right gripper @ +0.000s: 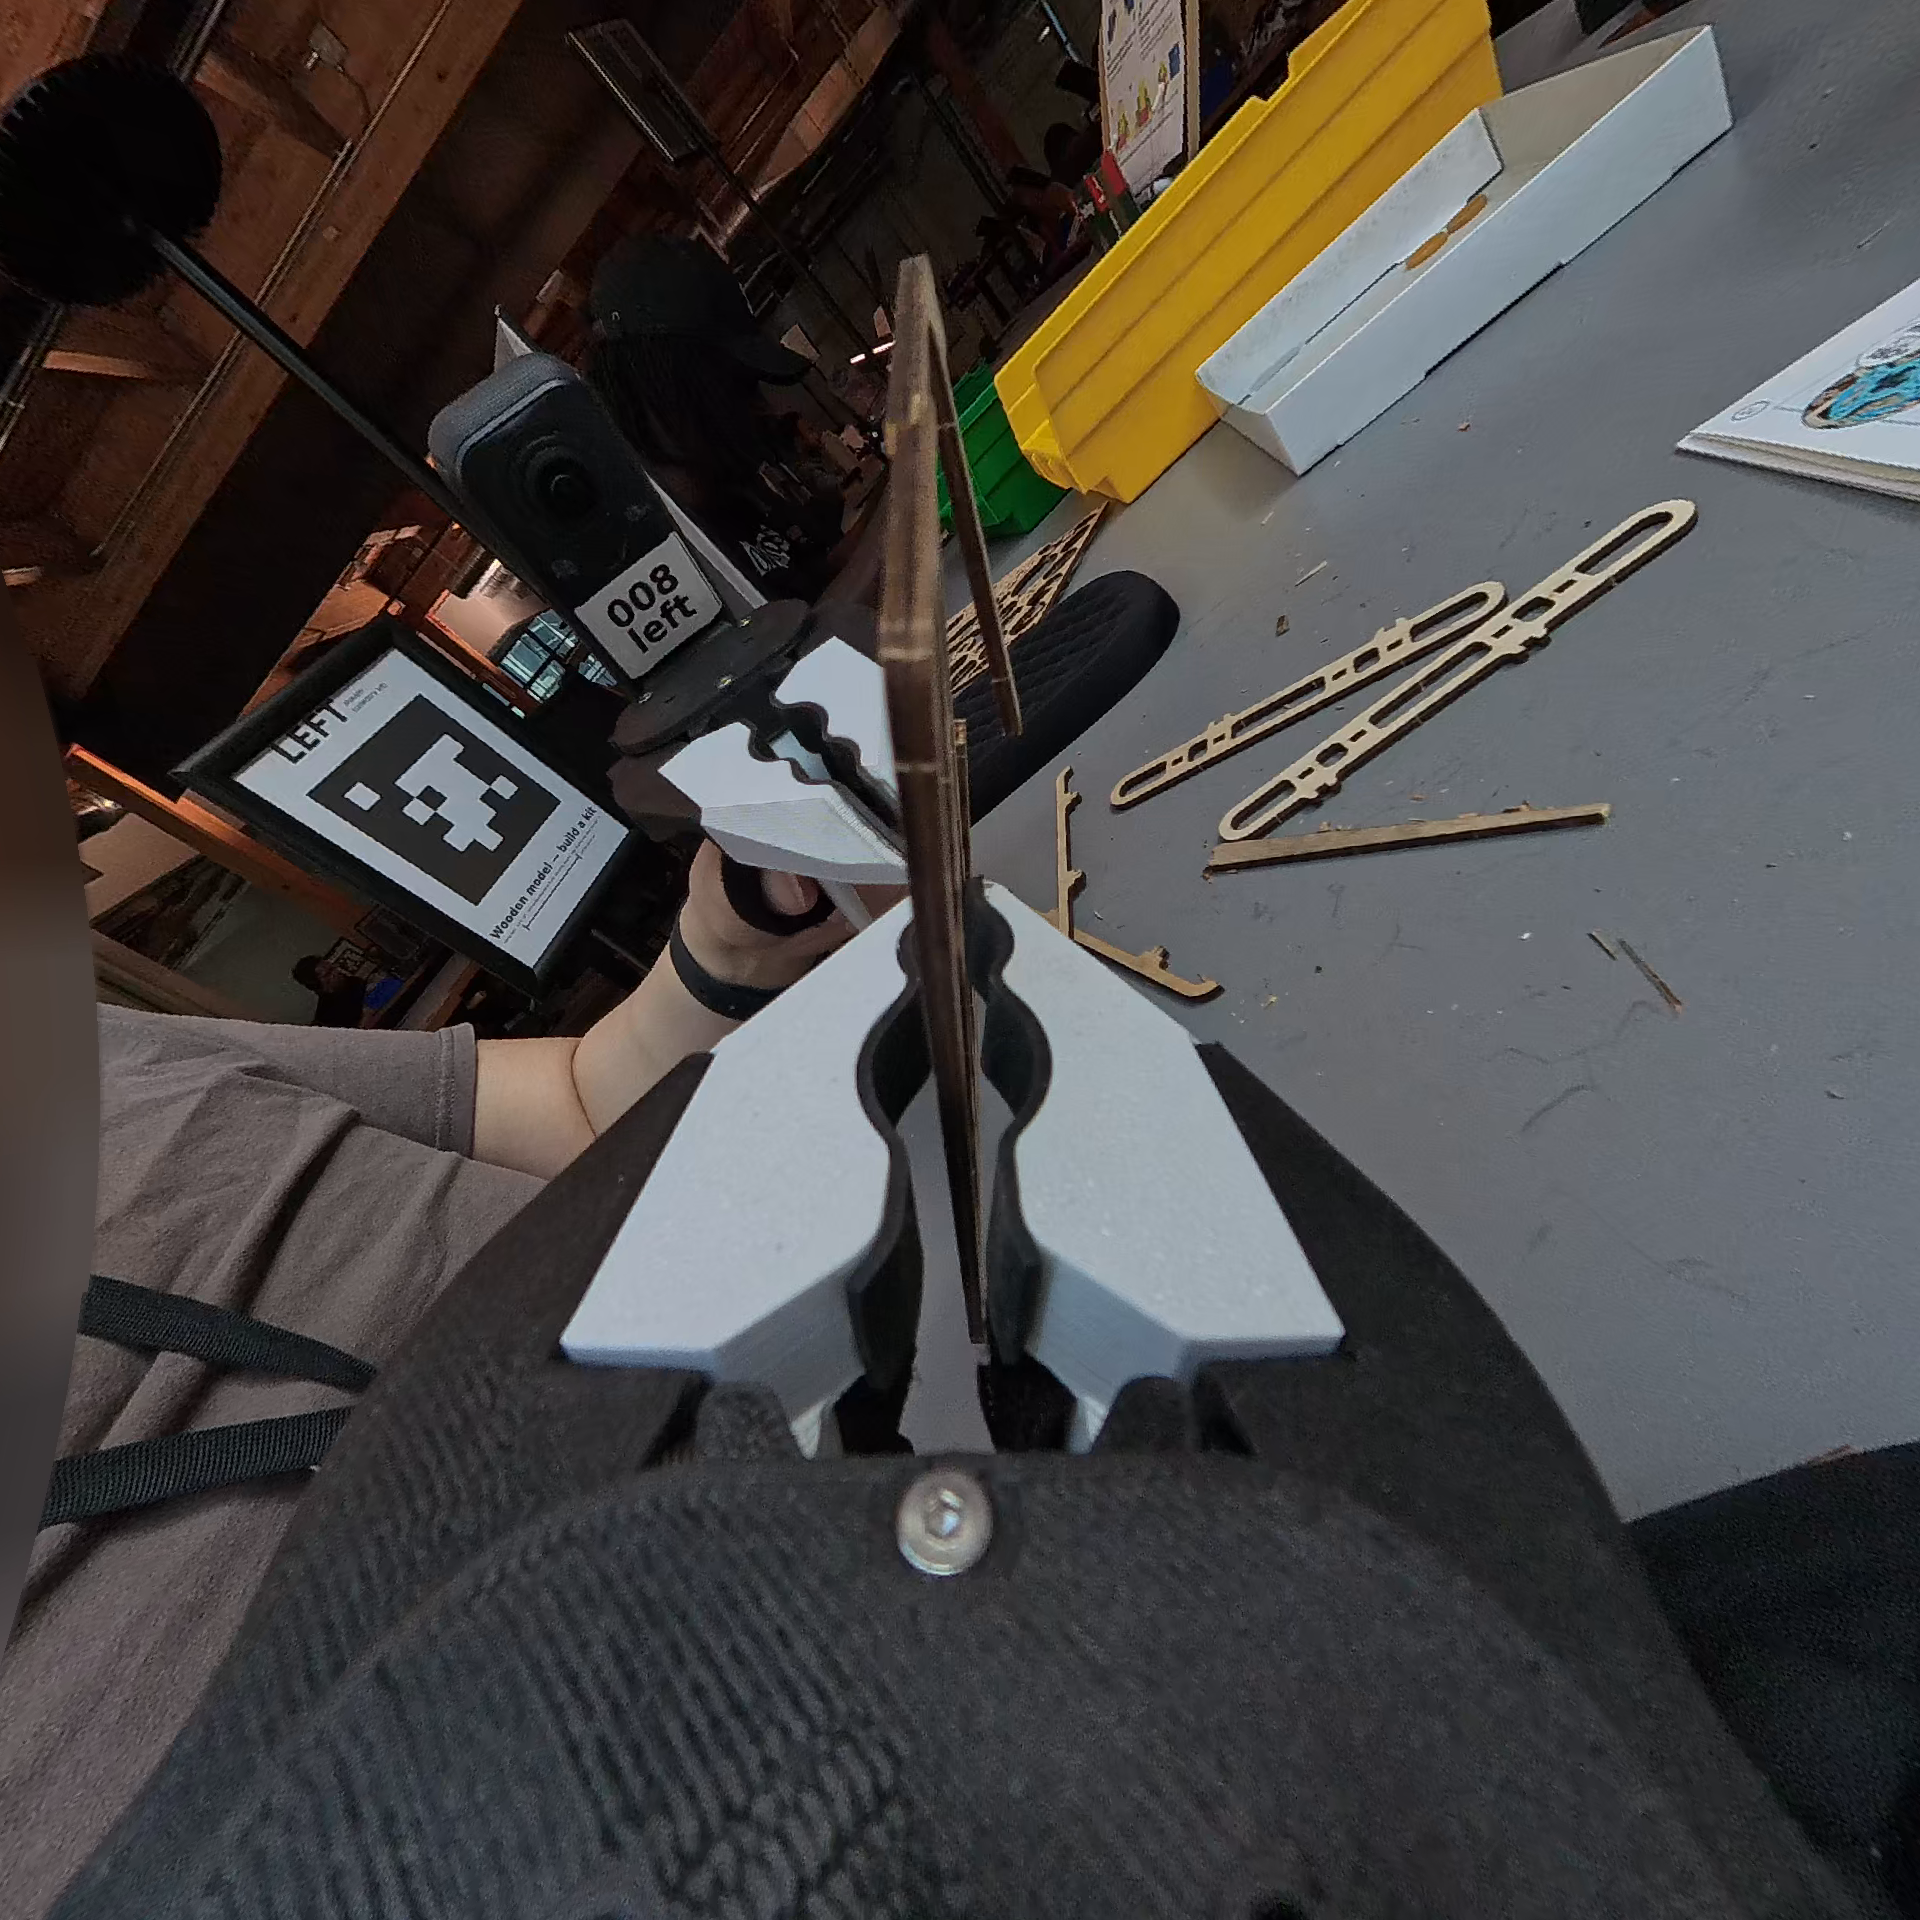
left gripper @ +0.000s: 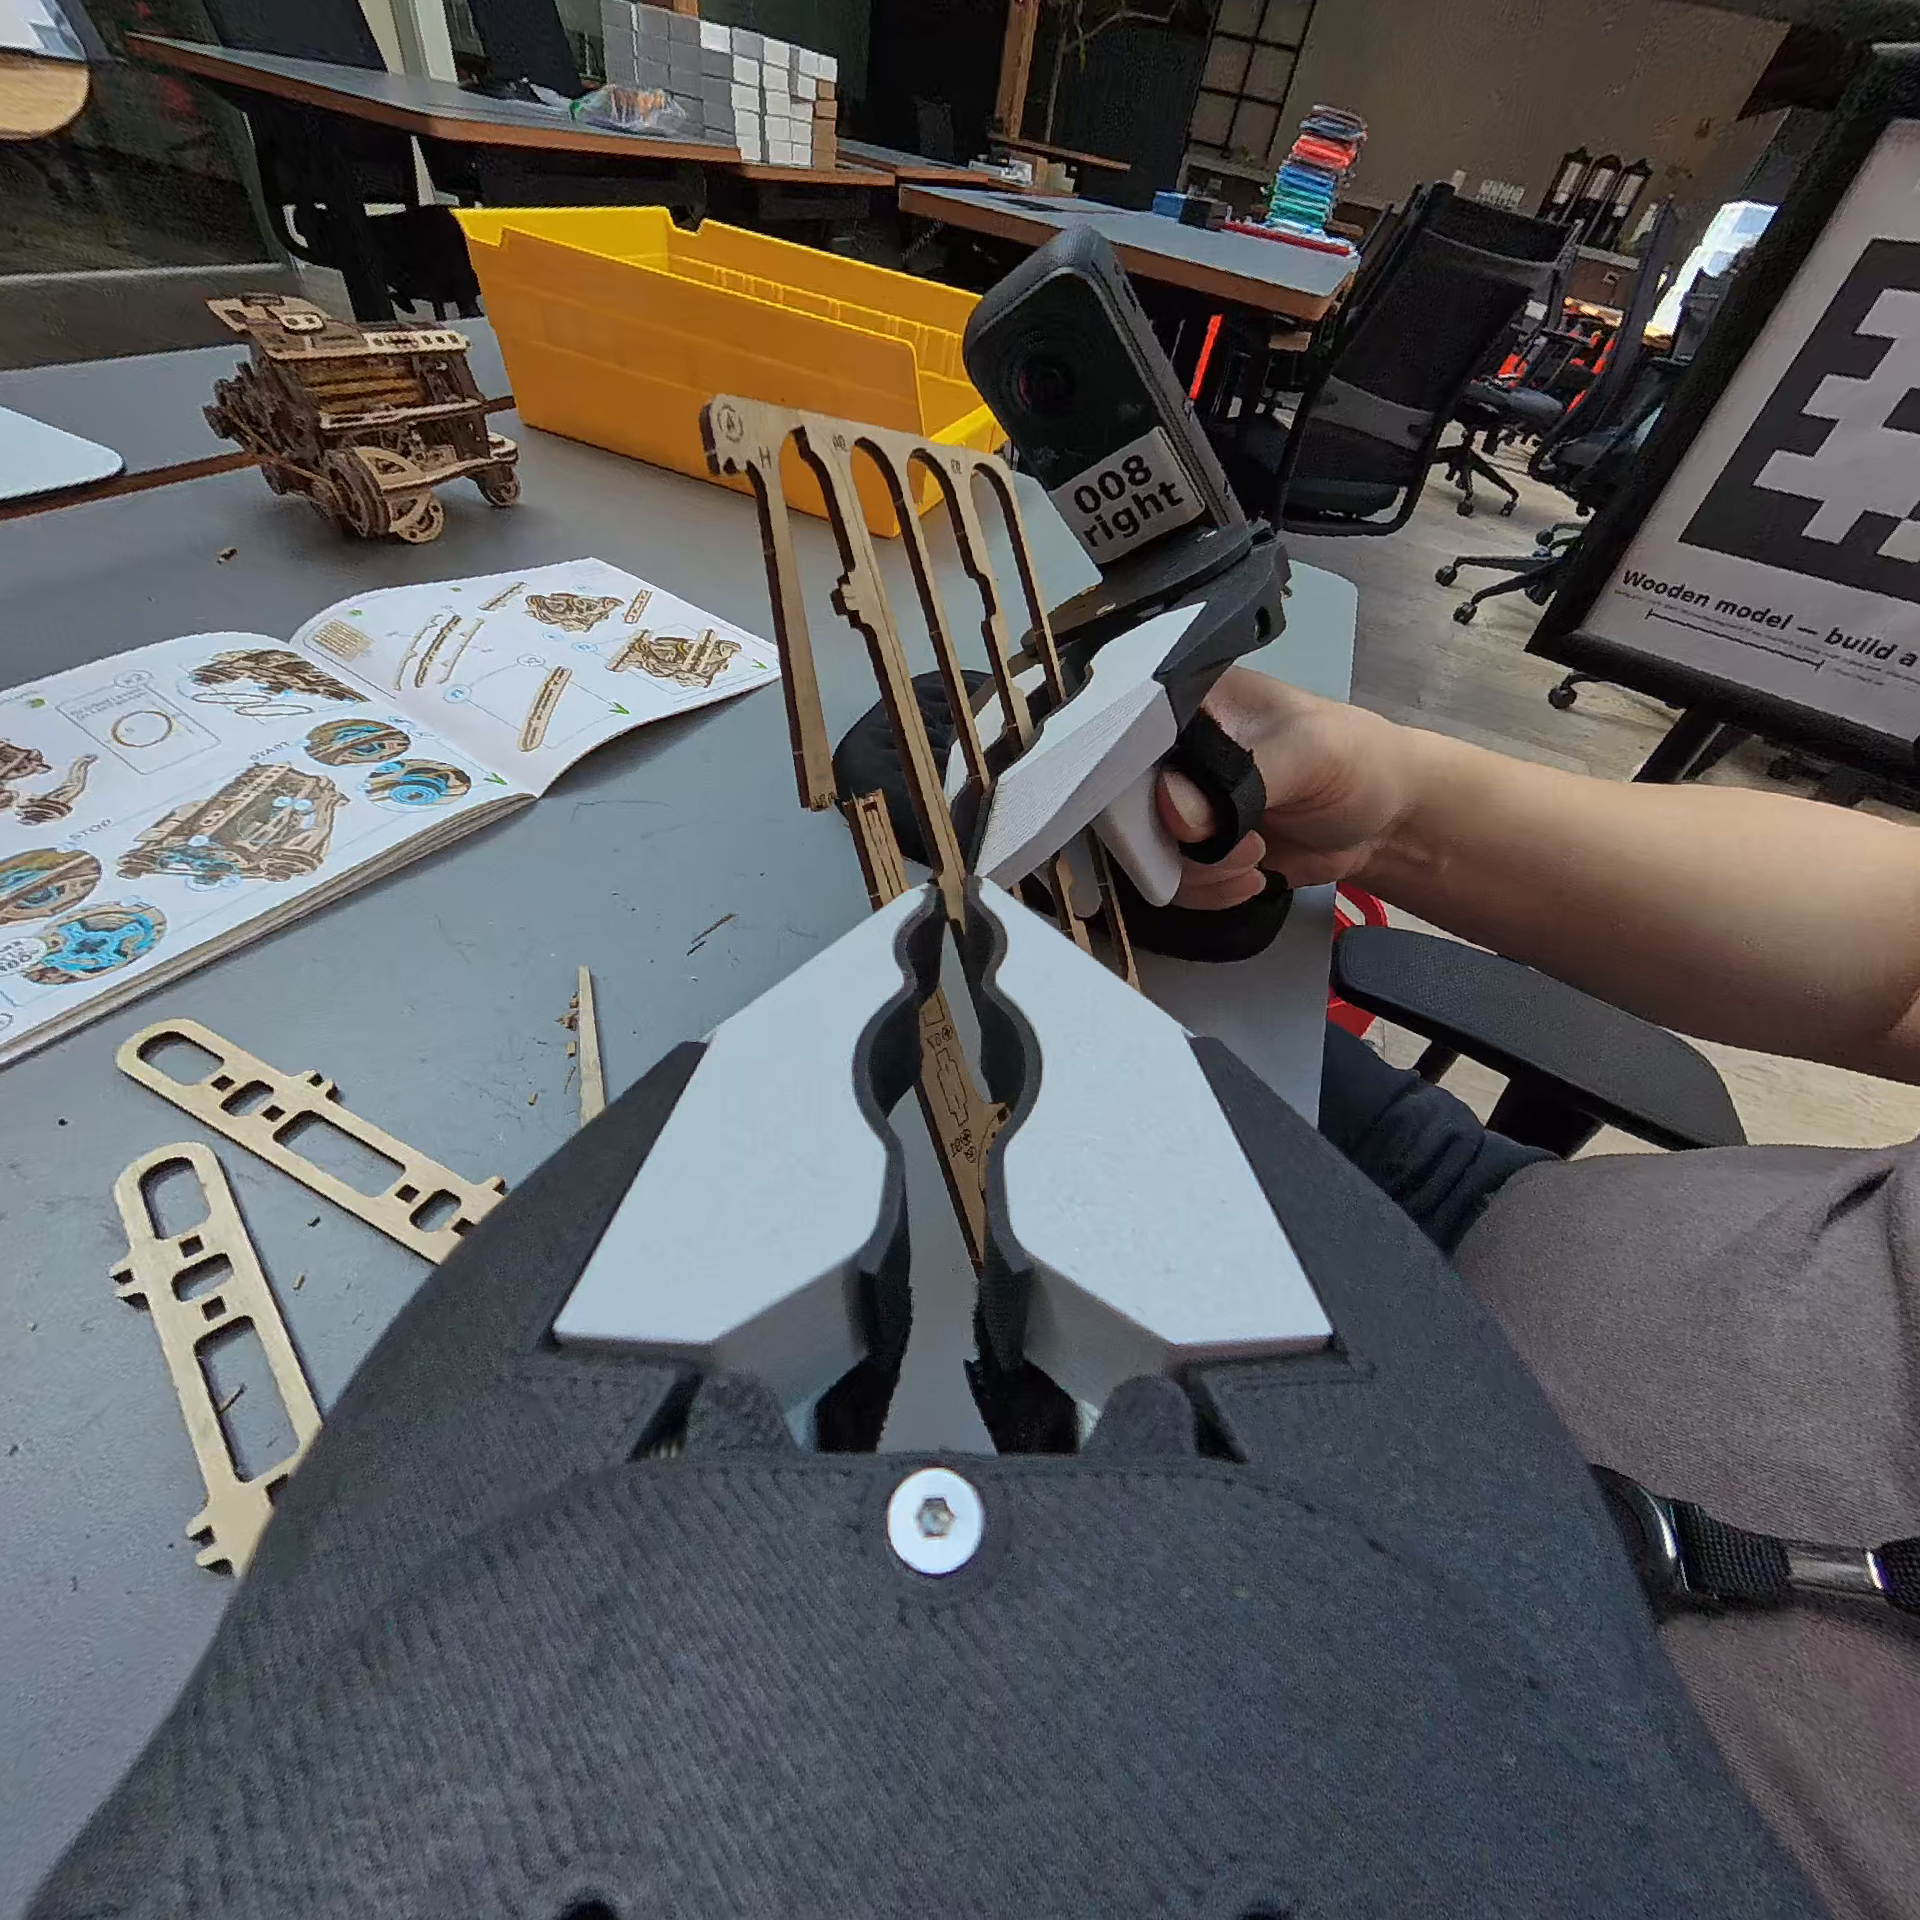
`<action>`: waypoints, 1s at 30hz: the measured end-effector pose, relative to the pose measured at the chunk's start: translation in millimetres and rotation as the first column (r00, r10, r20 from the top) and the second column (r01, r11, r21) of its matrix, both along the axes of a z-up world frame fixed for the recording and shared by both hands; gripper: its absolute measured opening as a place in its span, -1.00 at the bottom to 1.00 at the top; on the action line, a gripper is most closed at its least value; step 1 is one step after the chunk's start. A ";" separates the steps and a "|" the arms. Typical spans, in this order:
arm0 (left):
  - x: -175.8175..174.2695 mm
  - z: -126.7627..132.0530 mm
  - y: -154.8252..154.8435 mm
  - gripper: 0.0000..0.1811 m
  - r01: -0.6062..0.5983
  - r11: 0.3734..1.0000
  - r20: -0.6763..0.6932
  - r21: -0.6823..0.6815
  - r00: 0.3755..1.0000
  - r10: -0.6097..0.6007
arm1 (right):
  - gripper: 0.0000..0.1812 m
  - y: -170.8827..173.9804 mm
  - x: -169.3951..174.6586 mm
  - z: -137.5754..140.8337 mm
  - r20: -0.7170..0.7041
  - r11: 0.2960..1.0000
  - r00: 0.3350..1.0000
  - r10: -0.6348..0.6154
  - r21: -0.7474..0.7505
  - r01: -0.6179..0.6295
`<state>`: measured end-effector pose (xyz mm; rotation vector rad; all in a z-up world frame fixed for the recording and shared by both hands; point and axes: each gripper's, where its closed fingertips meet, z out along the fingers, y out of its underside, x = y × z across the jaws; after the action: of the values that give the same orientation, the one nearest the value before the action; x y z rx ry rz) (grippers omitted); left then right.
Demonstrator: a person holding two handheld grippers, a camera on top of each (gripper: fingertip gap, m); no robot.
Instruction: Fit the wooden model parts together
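**Tech A:** Left wrist view: the left tool (left gripper: 951, 896) is clenched on a thin wooden strip (left gripper: 961, 1117), which runs up between its pads into the wooden sheet (left gripper: 883, 582) held upright above the desk (left gripper: 644, 831). The right tool (left gripper: 997, 831) comes in from the right and grips the same sheet lower down, close to the left tool's tips.

**Tech B:** Right wrist view confirms it. The right tool (right gripper: 956, 894) is closed on the sheet (right gripper: 920, 623), seen edge-on, and the left tool (right gripper: 883, 821) bites it from the far side. The sheet is in the air near the desk's near edge, clear of the surface.

**Tech A:** Step in hand, as I judge it: free the strip from the sheet before fitting.

**Tech B:** Procedure: keep both tools close to the joint so the thin ribs carry little bending load. Twist gently about the strip's long axis; do not pull sideways. The ribs look fragile and could snap.

**Tech A:** Loose parts?

**Tech B:** Two slotted bars (right gripper: 1455, 675) and a slim strip (right gripper: 1413, 831) lie flat on the desk, well apart from the tools. A booklet (left gripper: 343, 748) is open toward the left edge, a finished model (left gripper: 353, 416) and a yellow bin (left gripper: 727, 332) stand toward the far edge.

**Tech A:** Set the freed part beside those bars.
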<state>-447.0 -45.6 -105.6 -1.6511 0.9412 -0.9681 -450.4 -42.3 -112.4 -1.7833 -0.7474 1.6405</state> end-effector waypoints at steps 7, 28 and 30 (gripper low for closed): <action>1.1 0.2 0.8 -0.98 -0.009 0.999 -0.012 0.040 1.000 0.010 | -1.00 -0.1 0.4 0.3 0.001 1.000 1.000 -0.006 0.012 0.006; 8.0 10.0 -11.0 -0.85 -0.014 0.933 -0.108 0.358 0.993 0.056 | -1.00 -5.7 4.7 12.3 -0.059 0.996 0.998 -0.005 0.093 0.011; 8.7 10.8 -11.9 -0.84 -0.010 0.931 -0.105 0.366 0.993 0.052 | -1.00 -5.8 5.2 13.3 -0.063 0.995 0.998 -0.009 0.100 0.015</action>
<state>-438.3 -57.5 -94.8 -1.4081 1.0953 -0.6351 -445.2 -48.0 -99.1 -1.6555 -0.7757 1.6145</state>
